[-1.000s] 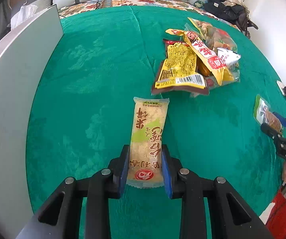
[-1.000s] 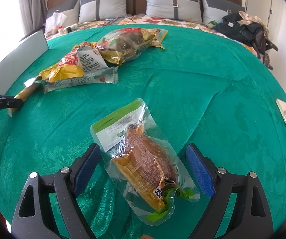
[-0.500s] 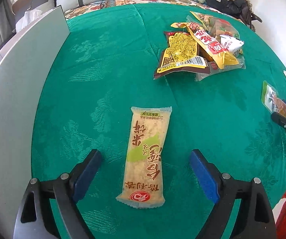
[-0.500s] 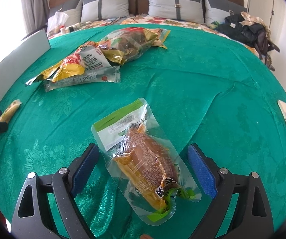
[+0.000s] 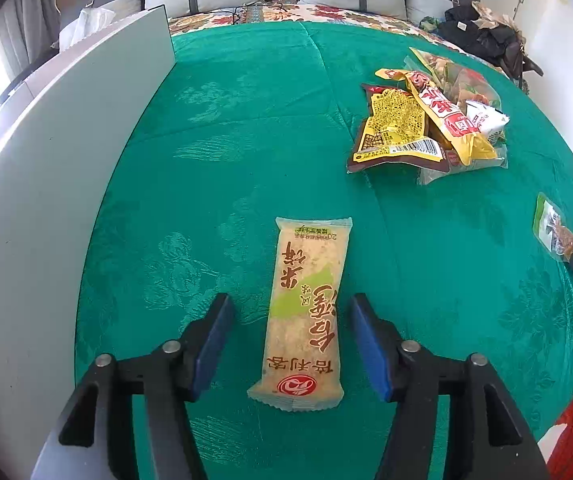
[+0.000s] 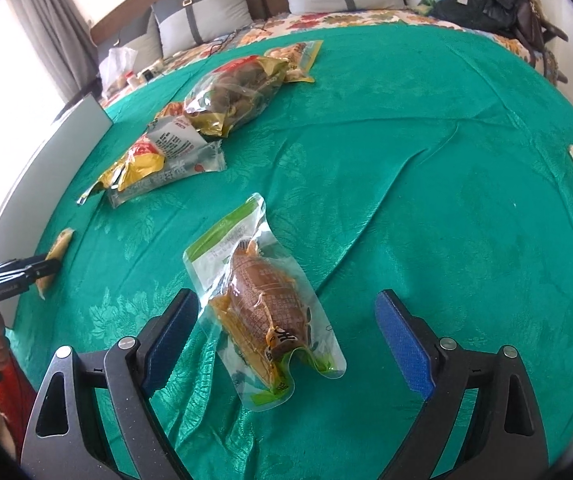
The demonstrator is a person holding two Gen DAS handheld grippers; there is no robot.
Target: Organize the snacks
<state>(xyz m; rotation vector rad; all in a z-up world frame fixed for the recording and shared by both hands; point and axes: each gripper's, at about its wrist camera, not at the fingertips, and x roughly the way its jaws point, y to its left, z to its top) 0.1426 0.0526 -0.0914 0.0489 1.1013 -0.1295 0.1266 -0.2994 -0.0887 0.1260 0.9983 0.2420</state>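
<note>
Left gripper (image 5: 292,344) straddles the rice cracker bar (image 5: 305,314), which lies flat on the green bedspread (image 5: 246,128); its jaws have just been narrowing, yet both blue pads stand clear of the wrapper. Over to the right gripper (image 6: 286,340): jaws spread wide around the clear pouch (image 6: 264,304) with the brown snack, left pad just beside its edge. The heap of snack bags (image 5: 430,120) sits farther off, at right.
</note>
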